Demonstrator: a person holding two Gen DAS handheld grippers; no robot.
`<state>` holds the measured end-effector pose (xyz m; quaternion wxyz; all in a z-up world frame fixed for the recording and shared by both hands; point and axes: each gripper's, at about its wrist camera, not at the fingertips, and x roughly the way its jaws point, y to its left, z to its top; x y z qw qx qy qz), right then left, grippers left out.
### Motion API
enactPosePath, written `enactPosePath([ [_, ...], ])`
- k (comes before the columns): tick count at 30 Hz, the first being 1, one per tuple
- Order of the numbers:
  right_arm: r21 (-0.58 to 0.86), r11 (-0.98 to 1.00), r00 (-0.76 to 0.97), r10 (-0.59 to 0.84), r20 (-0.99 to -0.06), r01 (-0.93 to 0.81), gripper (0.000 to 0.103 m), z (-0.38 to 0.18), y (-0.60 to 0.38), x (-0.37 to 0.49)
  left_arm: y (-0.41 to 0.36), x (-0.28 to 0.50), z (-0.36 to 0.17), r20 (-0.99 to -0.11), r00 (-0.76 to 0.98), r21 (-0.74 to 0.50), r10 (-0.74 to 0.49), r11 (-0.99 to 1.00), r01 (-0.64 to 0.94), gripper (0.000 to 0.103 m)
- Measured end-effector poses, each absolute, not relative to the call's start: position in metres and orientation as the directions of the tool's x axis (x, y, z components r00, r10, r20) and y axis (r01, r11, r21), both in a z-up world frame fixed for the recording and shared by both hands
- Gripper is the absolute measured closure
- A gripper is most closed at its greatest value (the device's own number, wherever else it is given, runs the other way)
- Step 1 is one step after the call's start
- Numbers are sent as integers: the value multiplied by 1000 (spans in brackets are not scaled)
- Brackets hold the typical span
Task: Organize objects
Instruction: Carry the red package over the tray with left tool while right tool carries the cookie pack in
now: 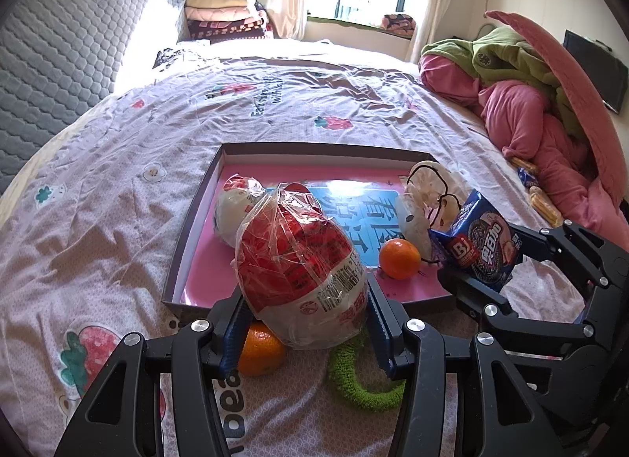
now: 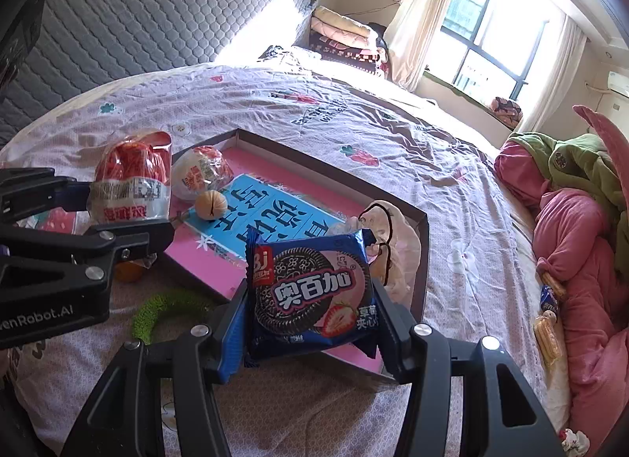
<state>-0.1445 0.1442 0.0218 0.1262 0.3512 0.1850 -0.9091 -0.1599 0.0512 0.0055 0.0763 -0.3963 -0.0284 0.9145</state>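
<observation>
Black left tool [image 1: 302, 323] angled down clamping red-white bag [image 1: 298, 272], right tool [image 2: 310, 323] likewise gripping biscuit packet [image 2: 314, 292], seemingly above tray [image 1: 188, 229]

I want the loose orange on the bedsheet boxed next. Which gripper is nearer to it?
Left. The left gripper, shut on a red-and-white bag, is right above the orange. The right gripper, holding a cookie packet, is farther off.

Red-and-white wrapped snack [image 1: 298, 272] and blue cookie packet [image 2: 314, 292] held above the pink tray [image 1: 196, 284].

tray [image 1: 196, 221] middle bare, snack bags [image 1: 428, 205] and orange [image 1: 399, 258] crowding its sides
</observation>
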Motion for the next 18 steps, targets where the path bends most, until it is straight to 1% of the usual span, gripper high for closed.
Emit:
enactPosePath([
  [18,-214,-912,-736,-125,-666,349,47,31,153,-166,63,-192,11,-712,-689,-60,133,-990,-128,49],
])
